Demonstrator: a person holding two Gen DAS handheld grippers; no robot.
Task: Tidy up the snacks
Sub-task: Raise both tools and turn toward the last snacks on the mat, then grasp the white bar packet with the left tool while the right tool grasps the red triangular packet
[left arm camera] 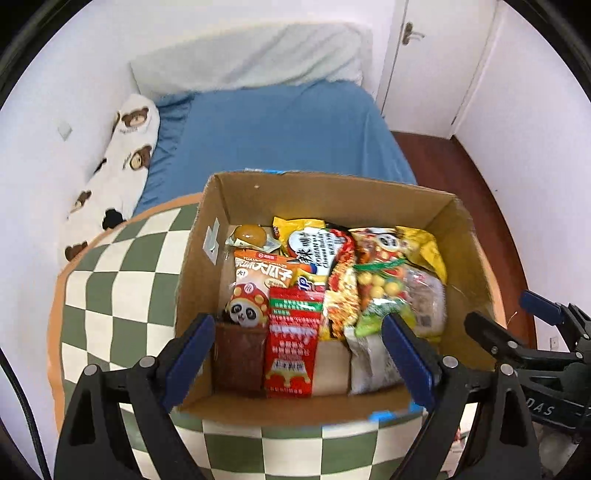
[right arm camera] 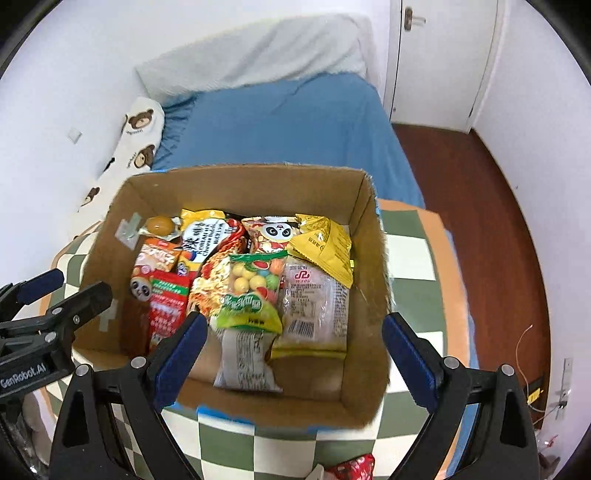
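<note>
A bedroom in a home is shown. A bed [left arm camera: 280, 133] covered with a blue fitted sheet is set against white walls, with a white folded blanket [left arm camera: 255, 59] laid at its far end. A long white pillow [left arm camera: 122, 162] printed with brown bears is propped along the wall. A white door with a lever handle [left arm camera: 410, 35] is seen beyond the bed, and dark red-brown wooden flooring [right arm camera: 472, 206] beside it. A green-and-cream checkered cloth [left arm camera: 110, 280] is spread nearest the camera.

We note an open cardboard box [left arm camera: 207, 236] on checkered cloth, holding assorted snack packets [left arm camera: 332, 280] lying flat, overlapping.
</note>
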